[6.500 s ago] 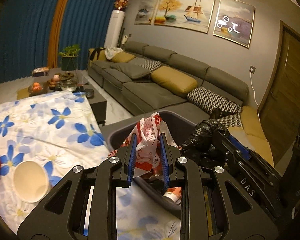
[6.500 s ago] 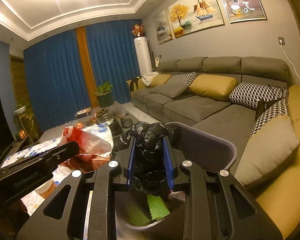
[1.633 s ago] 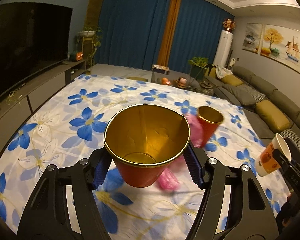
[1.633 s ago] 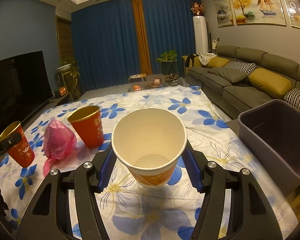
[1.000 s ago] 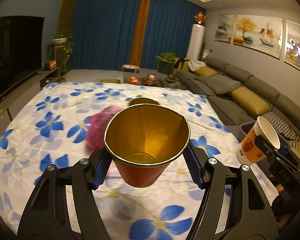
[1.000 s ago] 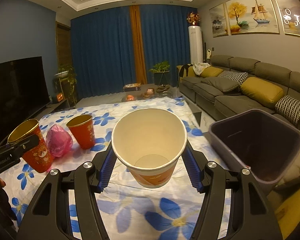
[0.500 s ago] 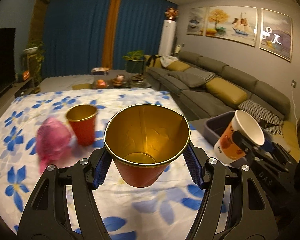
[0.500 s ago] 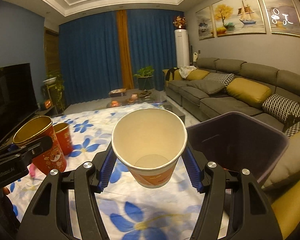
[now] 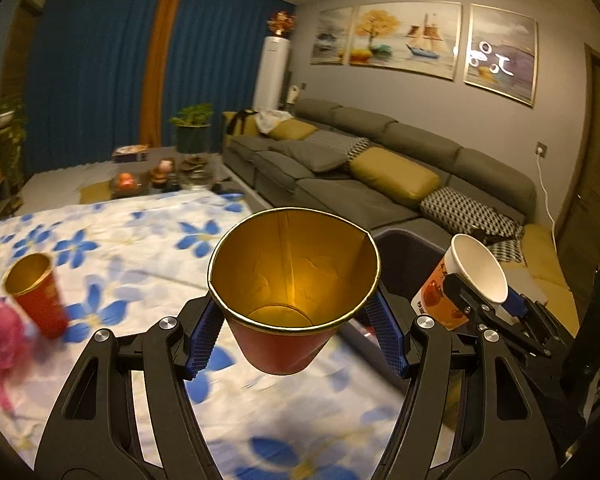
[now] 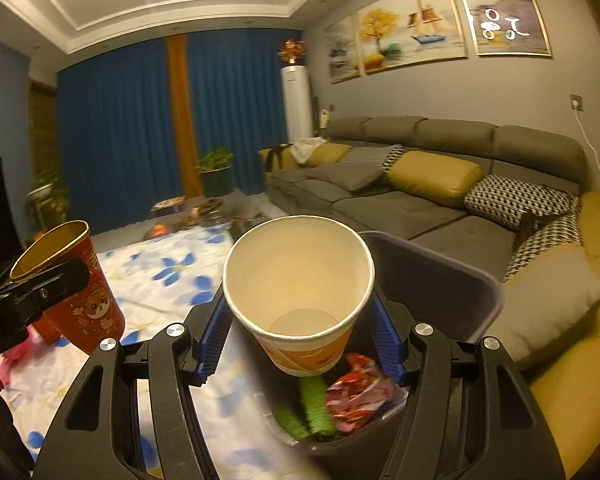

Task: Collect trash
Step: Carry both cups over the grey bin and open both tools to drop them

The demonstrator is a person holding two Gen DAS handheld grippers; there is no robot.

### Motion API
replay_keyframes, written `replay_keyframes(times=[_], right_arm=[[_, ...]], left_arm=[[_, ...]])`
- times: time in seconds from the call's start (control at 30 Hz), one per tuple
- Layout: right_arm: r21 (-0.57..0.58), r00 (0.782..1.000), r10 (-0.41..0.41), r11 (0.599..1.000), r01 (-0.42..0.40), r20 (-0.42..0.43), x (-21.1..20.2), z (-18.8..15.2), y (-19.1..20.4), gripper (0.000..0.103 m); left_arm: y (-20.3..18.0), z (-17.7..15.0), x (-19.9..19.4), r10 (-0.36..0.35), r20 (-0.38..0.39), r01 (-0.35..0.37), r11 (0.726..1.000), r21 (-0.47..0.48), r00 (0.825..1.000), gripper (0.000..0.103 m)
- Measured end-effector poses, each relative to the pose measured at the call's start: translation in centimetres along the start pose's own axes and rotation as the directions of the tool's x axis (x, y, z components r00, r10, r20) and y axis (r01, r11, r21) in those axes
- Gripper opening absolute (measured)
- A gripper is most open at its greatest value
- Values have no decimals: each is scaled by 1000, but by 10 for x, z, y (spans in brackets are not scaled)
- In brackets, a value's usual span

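Observation:
My left gripper (image 9: 296,340) is shut on a red paper cup with a gold inside (image 9: 294,280), held upright above the flowered tablecloth (image 9: 140,240). In the right wrist view my right gripper (image 10: 298,336) is shut on a white and orange paper cup (image 10: 298,288), which hangs over the near rim of the grey trash bin (image 10: 452,280). The bin holds green and red wrappers (image 10: 340,400). Each view shows the other gripper's cup: the white cup (image 9: 464,288) at the right, the red cup (image 10: 72,280) at the left.
A second red cup (image 9: 36,292) and a pink bag (image 9: 0,336) lie on the cloth at the left. A long grey sofa (image 9: 380,168) with cushions runs behind the bin. A low coffee table (image 9: 152,168) with small items stands beyond the cloth.
Both grippers have swung right with their cups, away from the second red cup and pink bag. The trash bin has come close under the right gripper.

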State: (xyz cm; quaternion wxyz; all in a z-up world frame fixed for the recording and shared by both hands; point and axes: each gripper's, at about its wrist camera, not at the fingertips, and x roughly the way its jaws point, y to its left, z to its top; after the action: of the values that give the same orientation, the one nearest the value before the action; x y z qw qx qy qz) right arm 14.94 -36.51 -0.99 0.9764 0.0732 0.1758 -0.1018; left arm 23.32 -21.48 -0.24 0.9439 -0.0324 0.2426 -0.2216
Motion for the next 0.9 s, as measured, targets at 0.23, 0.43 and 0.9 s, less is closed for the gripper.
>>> replay_keyframes(times=[0.23,0.43,0.9], right_arm=[[23,999,-46,999,46,-10,14,-5,-25,62],[37,998,-57,998,59,-35,25,-13,-36,62],[36,996,-60,997,63,-65,39,-18,-46,63]], left_arm=[[-33,2,40,-61,-25,62,998,31,998,66],[-49,3,63,-84,-40,86,995,47,996,66],[-64,-1,94,-110,-91,115,992,56,990,66]])
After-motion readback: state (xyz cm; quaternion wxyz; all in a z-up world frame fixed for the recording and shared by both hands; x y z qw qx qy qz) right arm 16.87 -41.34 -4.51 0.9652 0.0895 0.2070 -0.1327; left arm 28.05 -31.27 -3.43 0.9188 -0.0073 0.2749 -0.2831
